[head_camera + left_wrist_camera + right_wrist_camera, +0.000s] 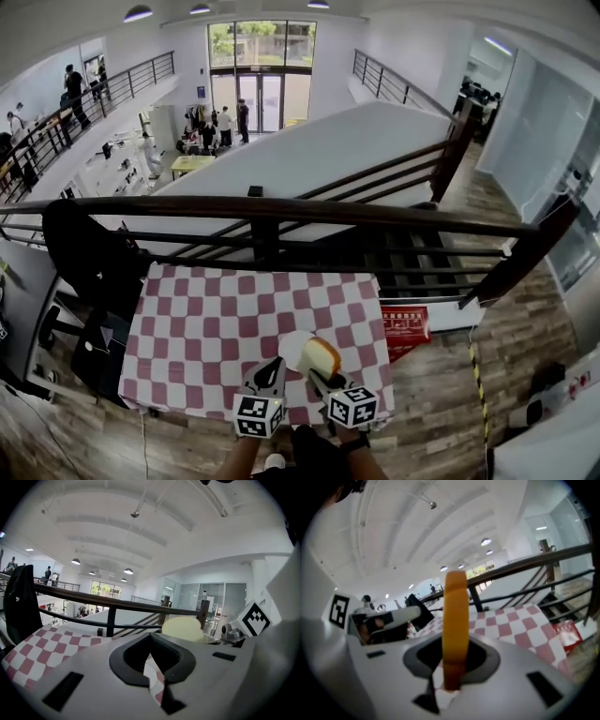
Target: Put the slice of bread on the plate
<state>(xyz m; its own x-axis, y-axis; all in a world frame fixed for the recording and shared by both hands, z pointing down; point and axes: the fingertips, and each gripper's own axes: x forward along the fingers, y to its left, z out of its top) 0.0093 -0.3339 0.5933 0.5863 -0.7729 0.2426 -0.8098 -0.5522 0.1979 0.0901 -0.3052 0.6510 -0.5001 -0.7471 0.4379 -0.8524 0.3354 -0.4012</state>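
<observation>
A slice of bread (319, 354) with a pale face and orange-brown crust stands on edge between the jaws of my right gripper (317, 373), held over the near edge of the checkered table (216, 328). In the right gripper view its crust (456, 620) rises straight up out of the right gripper (452, 667). My left gripper (274, 366) hovers just left of it, jaws a narrow gap apart with nothing in them. In the left gripper view, only cloth shows through the gap of the left gripper (151, 660), with the bread (183, 627) to the right. No plate is in view.
A dark wooden railing (281, 211) runs along the table's far side, with stairs beyond. A black garment (84, 253) hangs at the table's left. A red box (405, 328) sits on the floor to the right. People stand on the lower level far off.
</observation>
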